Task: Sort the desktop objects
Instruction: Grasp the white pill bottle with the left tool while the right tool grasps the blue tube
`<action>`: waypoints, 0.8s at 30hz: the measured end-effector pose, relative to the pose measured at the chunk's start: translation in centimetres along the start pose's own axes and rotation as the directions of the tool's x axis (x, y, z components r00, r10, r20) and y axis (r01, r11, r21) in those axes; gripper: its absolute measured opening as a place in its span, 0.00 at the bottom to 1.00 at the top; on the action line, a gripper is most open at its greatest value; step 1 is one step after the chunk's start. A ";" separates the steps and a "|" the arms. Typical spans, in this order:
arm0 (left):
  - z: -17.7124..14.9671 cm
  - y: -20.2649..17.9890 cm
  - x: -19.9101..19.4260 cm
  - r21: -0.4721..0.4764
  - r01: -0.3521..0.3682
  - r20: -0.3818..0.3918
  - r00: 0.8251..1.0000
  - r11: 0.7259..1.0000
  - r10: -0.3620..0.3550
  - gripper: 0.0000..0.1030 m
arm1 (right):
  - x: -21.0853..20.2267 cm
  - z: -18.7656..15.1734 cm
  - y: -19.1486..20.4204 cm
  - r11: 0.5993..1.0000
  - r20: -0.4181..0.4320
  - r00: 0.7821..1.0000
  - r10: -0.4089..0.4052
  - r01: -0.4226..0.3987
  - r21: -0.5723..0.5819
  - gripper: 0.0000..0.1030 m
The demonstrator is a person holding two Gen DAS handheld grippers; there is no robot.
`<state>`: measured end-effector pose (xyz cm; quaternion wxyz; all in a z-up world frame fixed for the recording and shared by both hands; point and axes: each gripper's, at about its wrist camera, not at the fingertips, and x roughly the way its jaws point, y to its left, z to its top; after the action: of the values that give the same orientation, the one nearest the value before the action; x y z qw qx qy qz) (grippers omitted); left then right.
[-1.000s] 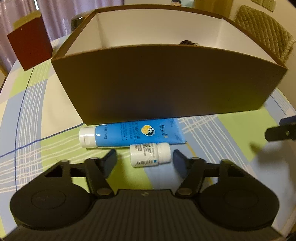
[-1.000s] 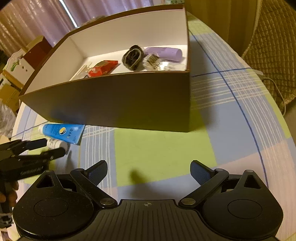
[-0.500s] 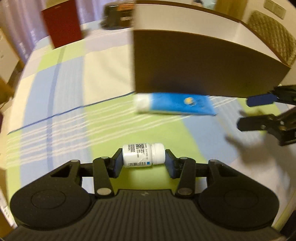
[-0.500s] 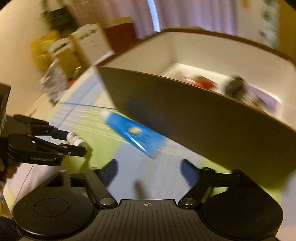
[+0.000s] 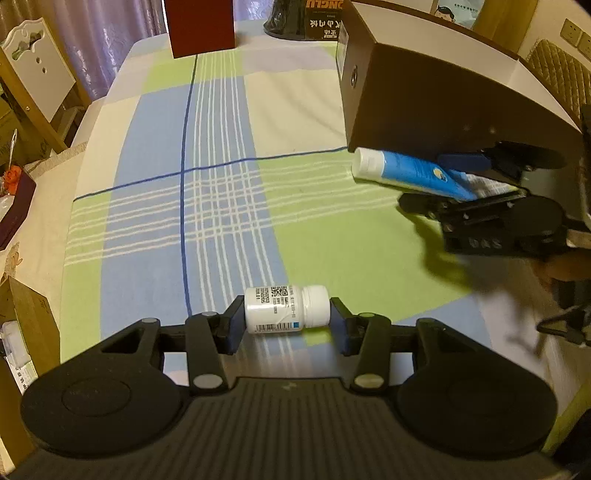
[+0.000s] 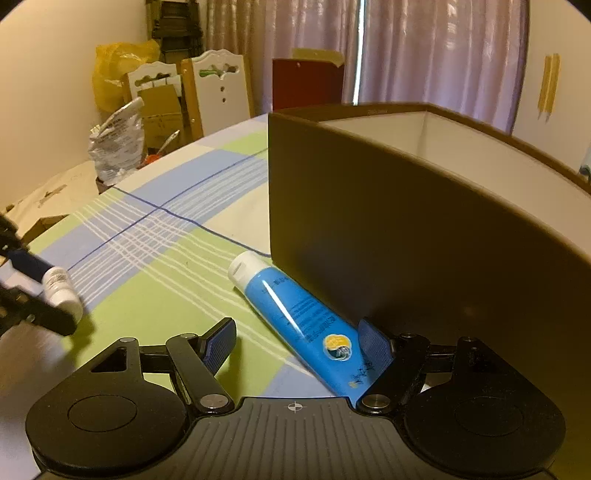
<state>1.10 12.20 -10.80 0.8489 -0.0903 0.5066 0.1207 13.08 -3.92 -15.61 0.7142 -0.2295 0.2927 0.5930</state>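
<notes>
Table under a checked cloth (image 5: 207,206) of green, blue and cream squares with white and dark blue lines. Blue tube (image 6: 295,317), white cap pointing away, lies on it between the spread fingers of the right gripper (image 6: 297,347), tight against the brown box (image 6: 406,236) just right of that gripper. Red box (image 5: 201,26) and dark items at the far edge.

Light: warm, dim indoor | Source: bright slit between the curtains (image 6: 360,51) far ahead of the fingers | Shadows: dark patches on the worktop (image 5: 221,155) beneath both grippers | Glare: streak on the blue tube (image 6: 295,314) | Distortion: fisheye bending, dark corners | Blur: right edge of left view
</notes>
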 end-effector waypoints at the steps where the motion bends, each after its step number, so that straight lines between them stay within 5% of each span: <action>1: 0.0 0.1 -0.1 0.000 0.002 0.000 1.000 1.000 -0.002 0.40 | 0.2 0.2 0.2 1.000 -0.006 1.000 0.007 -0.007 0.002 0.74; 8: -0.2 0.9 -0.2 -0.005 0.009 0.008 1.000 1.000 -0.009 0.40 | 1.3 1.3 1.5 0.999 -0.036 0.998 0.045 -0.045 0.012 0.74; 16: -0.7 1.9 -0.4 -0.018 0.011 0.008 1.000 1.000 -0.010 0.40 | 3.6 1.8 2.1 0.998 -0.032 0.998 -0.062 0.061 -0.018 0.74; 17: -0.8 2.0 -0.4 -0.020 0.011 0.007 1.000 1.000 -0.011 0.40 | 3.8 1.6 2.3 0.997 -0.029 0.997 -0.072 0.072 -0.021 0.70; 21: -1.2 2.3 -0.4 -0.028 0.011 0.005 1.000 1.000 -0.011 0.40 | 3.3 1.3 2.6 0.999 -0.052 0.998 -0.047 0.048 0.014 0.27; 24: -1.3 2.4 -0.5 -0.034 0.016 0.009 1.000 0.999 -0.016 0.40 | 1.8 0.7 3.2 1.000 -0.094 0.995 -0.027 0.028 0.010 0.27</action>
<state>-0.93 14.05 -11.11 0.8503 -0.1085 0.5001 0.1229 10.22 -1.55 -16.34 0.7091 -0.2571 0.3259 0.5700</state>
